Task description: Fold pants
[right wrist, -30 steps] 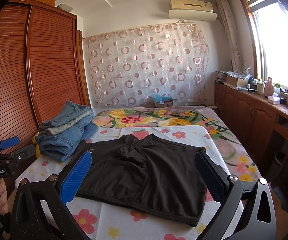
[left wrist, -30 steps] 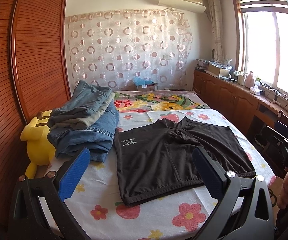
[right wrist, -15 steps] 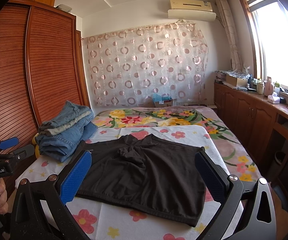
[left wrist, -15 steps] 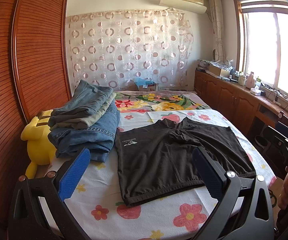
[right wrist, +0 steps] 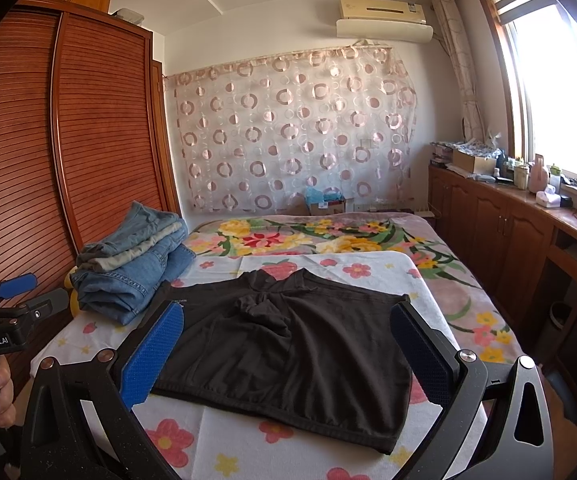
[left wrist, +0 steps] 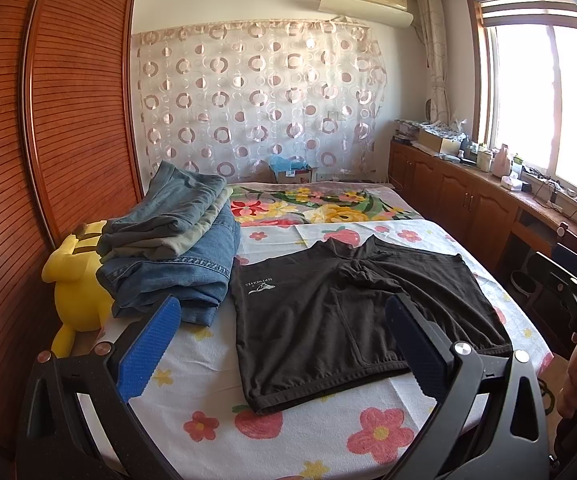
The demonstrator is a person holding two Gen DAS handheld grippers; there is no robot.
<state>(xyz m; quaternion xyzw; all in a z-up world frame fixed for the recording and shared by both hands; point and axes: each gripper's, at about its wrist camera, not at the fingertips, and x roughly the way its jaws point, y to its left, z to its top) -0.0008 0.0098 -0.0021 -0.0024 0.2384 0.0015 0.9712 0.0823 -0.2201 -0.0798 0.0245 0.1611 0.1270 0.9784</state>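
Black shorts [left wrist: 340,320] lie spread flat on the flowered bed sheet, waistband toward me, a small white logo on the left leg. They also show in the right wrist view [right wrist: 288,344]. My left gripper [left wrist: 284,320] is open and empty, held above the near edge of the bed before the shorts. My right gripper [right wrist: 288,328] is open and empty, also held above the near edge, its fingers framing the shorts. Neither touches the cloth.
A stack of folded jeans [left wrist: 168,256] sits at the bed's left, beside the shorts, with a yellow plush toy [left wrist: 76,292] against the wooden wardrobe [left wrist: 28,160]. Wooden cabinets [left wrist: 468,200] run along the right under the window. A floral blanket [left wrist: 316,208] covers the far bed.
Both grippers have barely moved; the views shift only slightly. The shorts lie as before.
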